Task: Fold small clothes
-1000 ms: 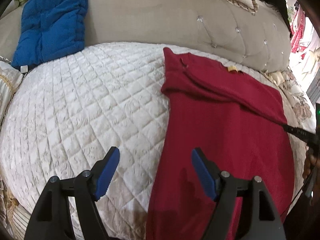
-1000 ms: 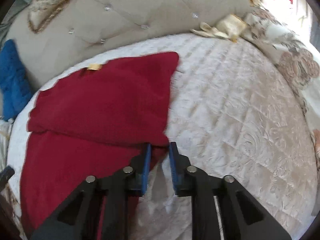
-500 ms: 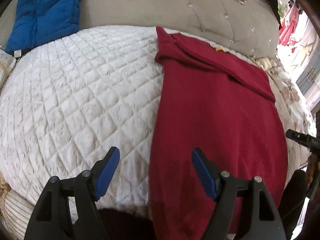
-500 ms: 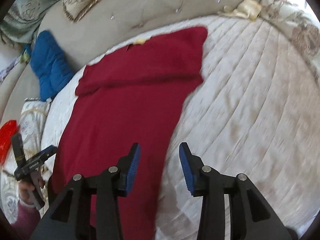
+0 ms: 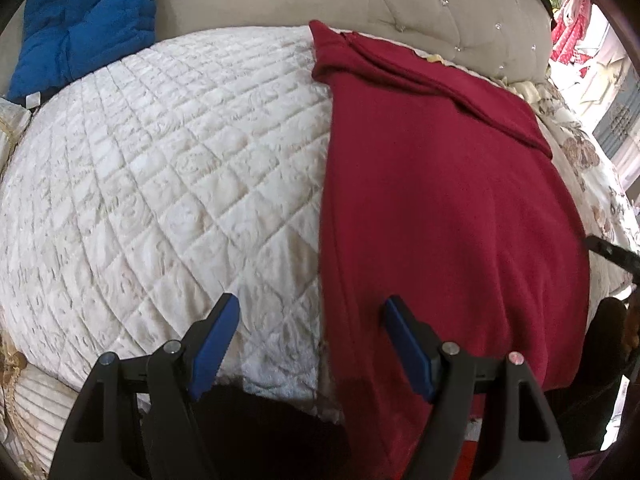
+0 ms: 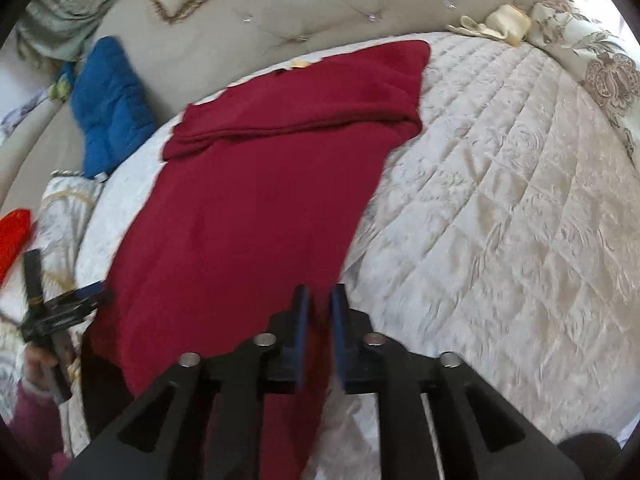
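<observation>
A dark red garment (image 5: 440, 184) lies flat on the quilted white bed (image 5: 160, 168), its far end folded over. It hangs over the near edge. My left gripper (image 5: 312, 340) is open and empty, above the garment's near left edge. My right gripper (image 6: 320, 320) has its blue pads nearly together around the garment's (image 6: 256, 208) near right hem; red cloth shows between them. The left gripper (image 6: 60, 308) shows at the left of the right wrist view.
A blue cushion (image 5: 84, 20) leans on the tufted beige headboard (image 5: 400, 0) at the far left. A patterned pillow (image 6: 600, 60) and cream cloth (image 6: 504, 24) lie at the far right. The bed's front edge drops off just below the grippers.
My right gripper pulled back from the folded sleeve, opened, then closed on the near hem. My left gripper drew back toward the near edge and stayed open.
</observation>
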A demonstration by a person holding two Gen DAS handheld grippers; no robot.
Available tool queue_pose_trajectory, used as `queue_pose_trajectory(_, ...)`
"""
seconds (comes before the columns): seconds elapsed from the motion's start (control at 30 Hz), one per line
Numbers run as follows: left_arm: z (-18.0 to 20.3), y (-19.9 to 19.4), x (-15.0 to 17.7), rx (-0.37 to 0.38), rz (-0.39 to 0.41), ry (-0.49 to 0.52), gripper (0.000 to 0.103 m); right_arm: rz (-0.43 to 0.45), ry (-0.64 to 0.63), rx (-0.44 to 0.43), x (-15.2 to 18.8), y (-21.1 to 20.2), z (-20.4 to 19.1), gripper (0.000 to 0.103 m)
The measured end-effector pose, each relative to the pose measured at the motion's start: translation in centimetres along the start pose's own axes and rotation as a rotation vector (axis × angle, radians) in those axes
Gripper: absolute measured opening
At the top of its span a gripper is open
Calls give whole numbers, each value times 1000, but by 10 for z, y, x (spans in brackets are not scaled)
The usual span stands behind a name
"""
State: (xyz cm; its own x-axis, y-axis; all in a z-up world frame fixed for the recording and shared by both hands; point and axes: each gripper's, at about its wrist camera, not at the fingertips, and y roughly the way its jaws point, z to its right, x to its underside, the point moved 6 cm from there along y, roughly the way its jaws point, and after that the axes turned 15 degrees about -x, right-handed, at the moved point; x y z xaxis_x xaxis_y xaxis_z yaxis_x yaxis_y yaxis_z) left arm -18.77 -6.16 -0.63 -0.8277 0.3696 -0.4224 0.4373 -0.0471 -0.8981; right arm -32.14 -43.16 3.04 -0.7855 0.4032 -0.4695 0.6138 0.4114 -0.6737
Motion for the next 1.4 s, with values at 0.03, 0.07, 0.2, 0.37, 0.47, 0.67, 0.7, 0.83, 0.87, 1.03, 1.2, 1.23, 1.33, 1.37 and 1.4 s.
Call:
queue_pose_trajectory(0.03,2,0,3,11,-6,3,78,-11,4,-32,6,-4,-4,11)
queue_pose_trajectory(0.07,3,0,5,19,-11,8,78,-33,10,-71,17,-9,-9,13)
queue_pose_trajectory(0.2,11,0,12,26,-26,51,78,-140,25,-87,56,-9,-13,17)
queue_pose_trajectory(0.37,18,0,15,28,-30,77,78,-239,67,-127,102,2,-15,21)
queue_pose_trajectory(0.47,19,2,19,30,-38,81,78,-274,94,-163,117,14,-16,21)
queue_pose_trajectory(0.67,16,3,21,22,-38,56,78,-283,99,-189,123,26,-27,22)
queue_pose_trajectory(0.7,16,2,21,16,-36,59,78,-286,100,-190,123,27,-28,22)
queue_pose_trajectory(0.83,15,0,23,11,-34,62,78,-295,101,-184,121,37,-39,23)
queue_pose_trajectory(0.87,15,0,24,10,-35,62,78,-296,103,-184,120,39,-41,23)
queue_pose_trajectory(1.03,17,1,27,7,-42,72,78,-297,110,-187,119,39,-38,23)
queue_pose_trajectory(1.2,14,2,32,22,-57,64,78,-298,117,-192,117,39,-34,23)
queue_pose_trajectory(1.23,12,3,33,29,-62,60,78,-298,117,-193,117,40,-34,23)
queue_pose_trajectory(1.33,9,5,35,42,-78,50,78,-302,112,-193,116,40,-34,23)
queue_pose_trajectory(1.37,9,5,36,44,-80,49,78,-303,116,-194,116,41,-35,23)
queue_pose_trajectory(1.4,9,6,35,44,-81,49,78,-303,116,-192,115,41,-34,23)
